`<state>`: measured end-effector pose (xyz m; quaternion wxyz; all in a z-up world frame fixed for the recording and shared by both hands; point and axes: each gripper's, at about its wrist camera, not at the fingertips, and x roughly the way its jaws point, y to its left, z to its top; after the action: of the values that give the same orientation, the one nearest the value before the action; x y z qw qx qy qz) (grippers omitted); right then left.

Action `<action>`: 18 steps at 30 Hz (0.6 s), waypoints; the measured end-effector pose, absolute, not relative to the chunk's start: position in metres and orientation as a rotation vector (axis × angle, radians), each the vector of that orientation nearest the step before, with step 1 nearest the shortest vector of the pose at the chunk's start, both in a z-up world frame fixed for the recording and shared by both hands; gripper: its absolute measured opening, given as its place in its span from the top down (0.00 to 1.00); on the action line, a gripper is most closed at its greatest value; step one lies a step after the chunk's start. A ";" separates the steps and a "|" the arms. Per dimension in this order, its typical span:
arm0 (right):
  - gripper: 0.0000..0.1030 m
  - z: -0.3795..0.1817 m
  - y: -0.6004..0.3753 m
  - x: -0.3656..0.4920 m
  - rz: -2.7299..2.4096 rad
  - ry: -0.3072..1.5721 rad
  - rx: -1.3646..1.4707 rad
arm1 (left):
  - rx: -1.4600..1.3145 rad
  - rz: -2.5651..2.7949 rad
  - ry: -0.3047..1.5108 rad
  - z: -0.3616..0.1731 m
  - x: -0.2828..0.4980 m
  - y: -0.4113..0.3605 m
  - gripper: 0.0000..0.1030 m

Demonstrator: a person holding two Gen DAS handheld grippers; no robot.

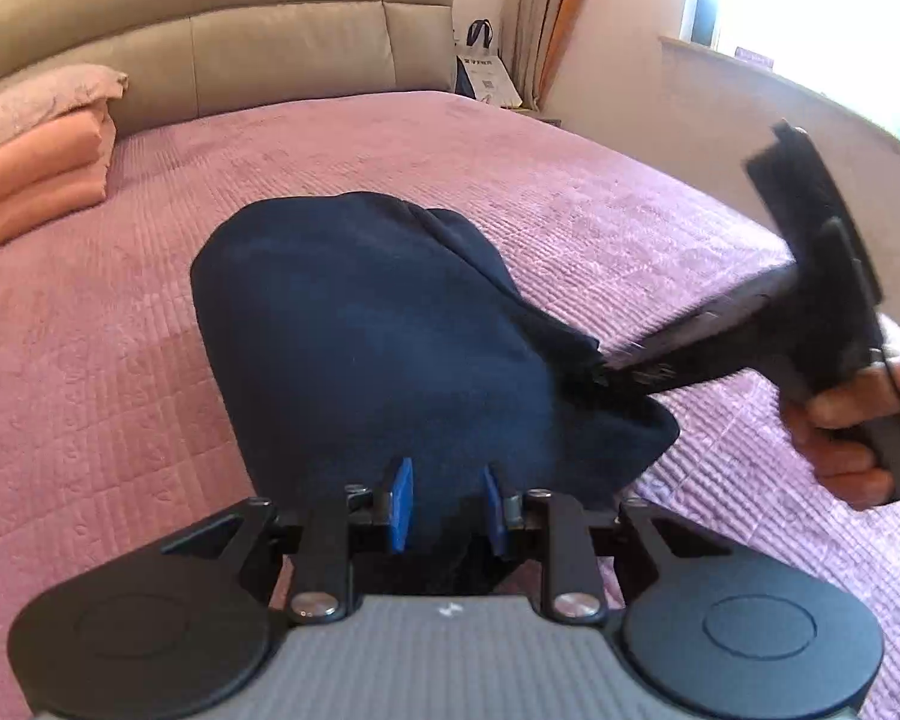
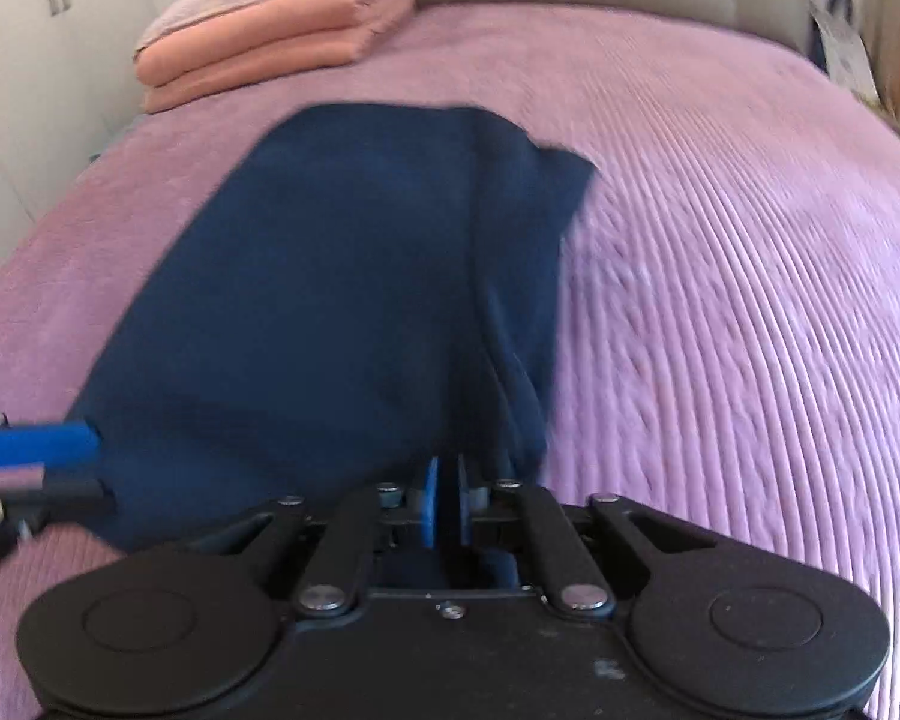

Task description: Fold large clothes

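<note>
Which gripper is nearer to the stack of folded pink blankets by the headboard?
Left. The left gripper holds the navy garment on the side toward the blankets; the right gripper grips the garment's opposite side.

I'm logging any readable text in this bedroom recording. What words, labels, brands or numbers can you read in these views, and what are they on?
Nothing can be read for certain.
Tote bag beside the headboard: dark print and what looks like a square code, too small and blurred to read.
Left gripper: a small white mark on its grey body, not legible as text.
Navy garment, bedspread, folded blankets, right gripper: no text visible.
</note>
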<state>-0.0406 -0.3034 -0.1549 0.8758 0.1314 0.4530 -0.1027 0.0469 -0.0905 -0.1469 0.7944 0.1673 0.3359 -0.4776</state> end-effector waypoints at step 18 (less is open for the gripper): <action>0.18 -0.116 -0.349 -0.045 -0.167 0.817 0.518 | 0.099 -0.840 0.876 -0.095 0.112 -0.062 0.03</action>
<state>-0.0453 -0.3487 -0.1164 0.8820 0.2488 0.3922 -0.0802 0.1116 -0.0621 -0.0947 0.8203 0.0463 0.4113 -0.3947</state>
